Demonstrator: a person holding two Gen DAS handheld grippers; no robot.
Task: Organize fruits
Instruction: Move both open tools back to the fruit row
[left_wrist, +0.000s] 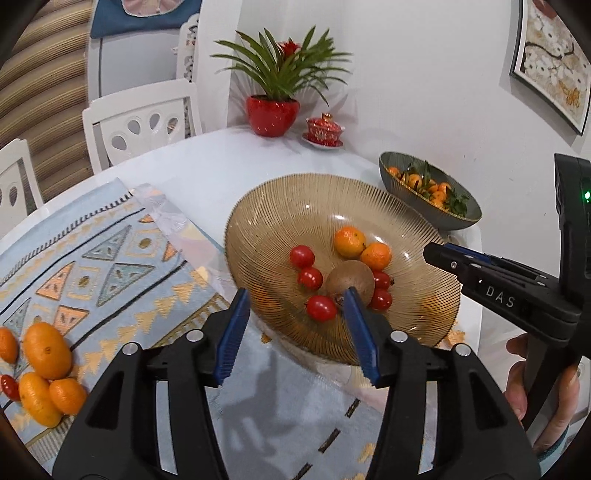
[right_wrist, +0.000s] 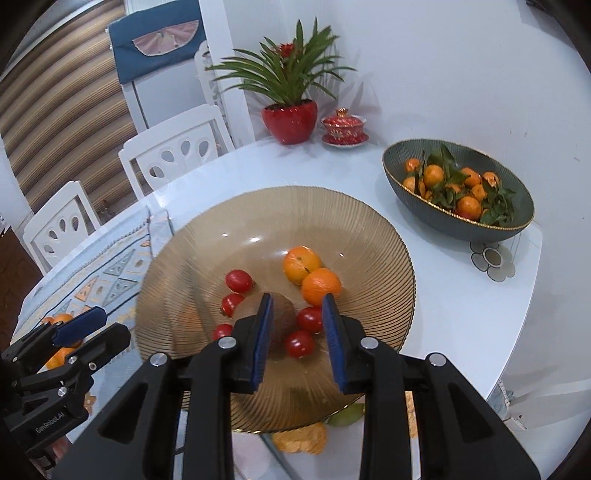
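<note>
Jaws of left gripper (left_wrist: 295, 328) and right gripper (right_wrist: 297, 341) both spread, empty, poised over amber bowl (right_wrist: 369, 229). Left: loose oranges (left_wrist: 46, 349) on placemat (left_wrist: 110, 258). Amber bowl: two oranges, kiwi (left_wrist: 349, 280), cherry tomatoes (left_wrist: 302, 256). Right: green bowl (right_wrist: 413, 192) with leafy tangerines, on desk (right_wrist: 461, 295).

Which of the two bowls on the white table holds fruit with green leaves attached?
The dark green oval bowl with the gold rim, by the wall. Its oranges carry leaves; the ribbed amber glass bowl holds bare oranges, red tomatoes and a brown kiwi.
</note>
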